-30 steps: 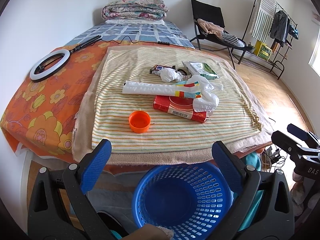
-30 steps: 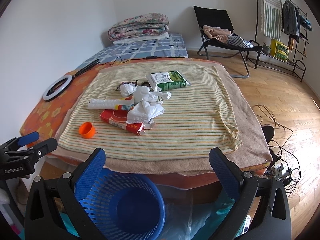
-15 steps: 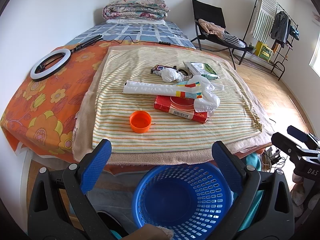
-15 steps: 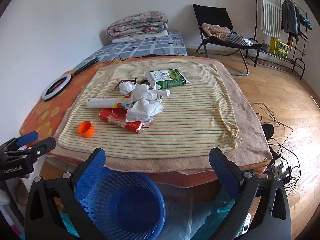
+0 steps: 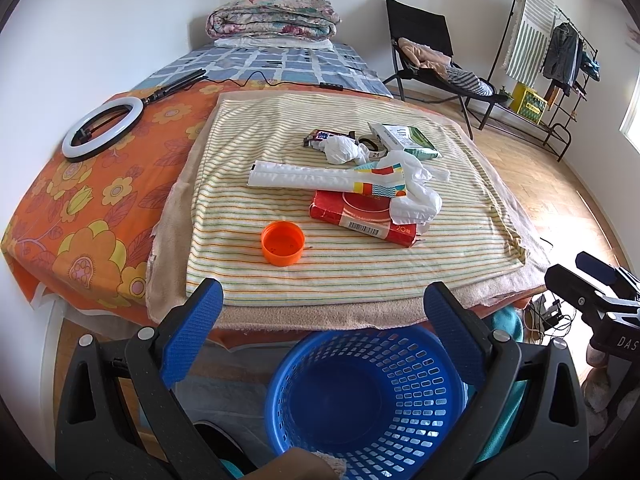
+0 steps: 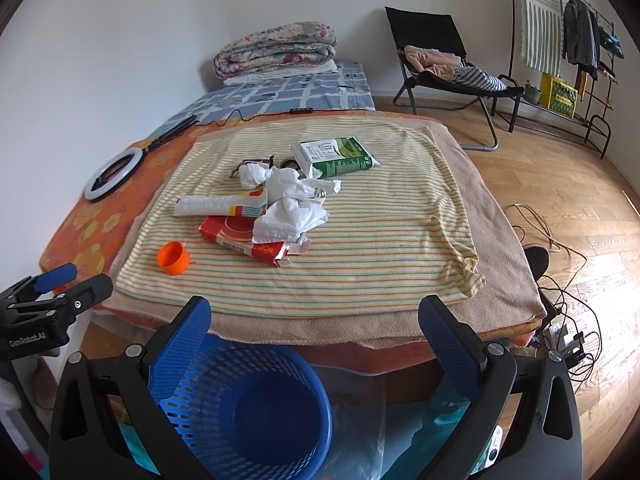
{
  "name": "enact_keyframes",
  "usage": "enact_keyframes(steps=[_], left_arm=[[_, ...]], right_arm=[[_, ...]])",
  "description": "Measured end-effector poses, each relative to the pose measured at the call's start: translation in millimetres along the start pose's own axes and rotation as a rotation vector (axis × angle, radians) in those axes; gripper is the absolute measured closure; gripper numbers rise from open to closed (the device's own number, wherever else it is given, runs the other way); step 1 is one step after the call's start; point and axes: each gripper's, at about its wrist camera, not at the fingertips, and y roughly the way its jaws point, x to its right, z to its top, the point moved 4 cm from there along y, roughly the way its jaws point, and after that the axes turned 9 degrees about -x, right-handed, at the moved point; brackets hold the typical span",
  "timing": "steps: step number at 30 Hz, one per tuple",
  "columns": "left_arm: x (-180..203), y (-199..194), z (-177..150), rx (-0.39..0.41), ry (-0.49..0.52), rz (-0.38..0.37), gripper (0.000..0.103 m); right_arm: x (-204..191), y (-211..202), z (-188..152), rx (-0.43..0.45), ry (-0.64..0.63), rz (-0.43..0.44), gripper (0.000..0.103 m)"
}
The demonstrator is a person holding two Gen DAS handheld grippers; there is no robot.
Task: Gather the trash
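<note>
While almost nothing changes since a moment ago, both tools, left tool [image 5: 320, 316] and right tool [image 6: 314, 330], stay spread wide and empty above the blue basket [image 5: 366, 400], and the trash [image 5: 348, 184] lies uncollected on the striped cloth [image 5: 360, 258], so collecting has not started.

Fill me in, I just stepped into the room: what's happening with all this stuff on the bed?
A person holds two tongs, the left tongs and right tongs, both open and empty, above a blue basket at the bed's foot. The basket looks empty. The trash lies untouched on the striped towel: an orange cap, a red carton, crumpled white plastic and a green packet.
</note>
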Motion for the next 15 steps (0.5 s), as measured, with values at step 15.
enact_keyframes(steps=[15], left_arm=[[-6.0,7.9,-3.9,-0.002,-0.014,0.015,0.001]], right_arm=[[0.4,1.1,-0.2,-0.005,0.001,0.000,0.000]])
